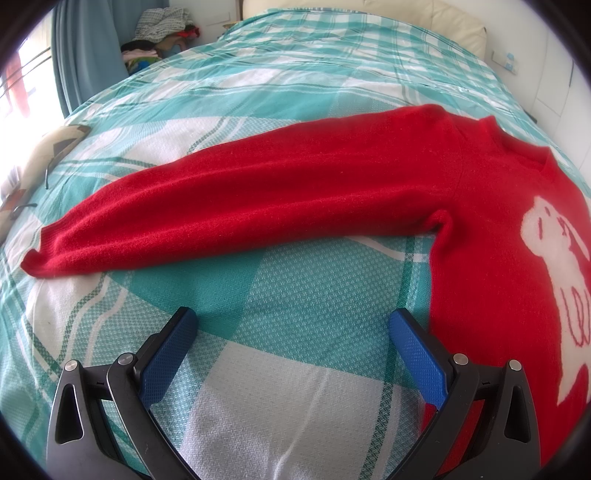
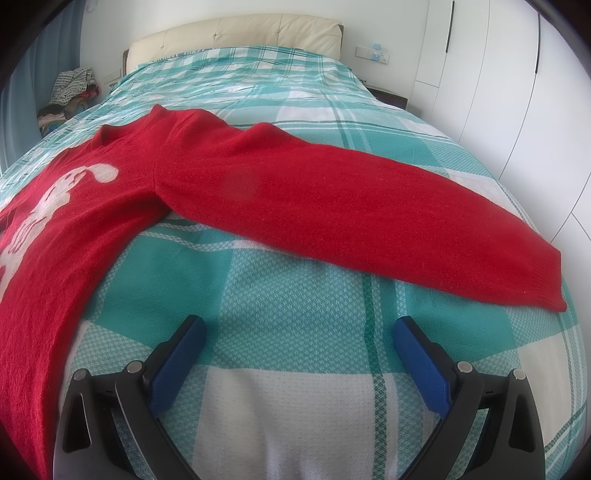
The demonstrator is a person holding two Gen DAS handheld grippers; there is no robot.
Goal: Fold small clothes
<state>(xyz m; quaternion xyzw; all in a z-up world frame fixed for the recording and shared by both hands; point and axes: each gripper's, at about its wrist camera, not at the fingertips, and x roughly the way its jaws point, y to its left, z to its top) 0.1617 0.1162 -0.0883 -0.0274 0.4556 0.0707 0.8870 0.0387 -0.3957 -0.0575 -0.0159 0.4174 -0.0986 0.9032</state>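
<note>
A small red sweater [image 1: 480, 221] with a white animal figure [image 1: 561, 266] lies flat, front up, on a teal and white checked bed cover [image 1: 295, 325]. Its one sleeve [image 1: 240, 199] stretches left in the left wrist view; the other sleeve [image 2: 369, 210] stretches right in the right wrist view, with the body [image 2: 74, 229] at left. My left gripper [image 1: 291, 325] is open and empty, just below the sleeve, its right finger beside the body's edge. My right gripper [image 2: 299, 332] is open and empty over the bare cover below the other sleeve.
A cream headboard [image 2: 236, 33] stands at the far end of the bed. A pile of clothes [image 2: 70, 92] sits at the far left beside a blue curtain [image 1: 88, 55]. White wardrobe doors [image 2: 517, 92] line the right side. A patterned cushion [image 1: 40, 158] lies at the bed's left edge.
</note>
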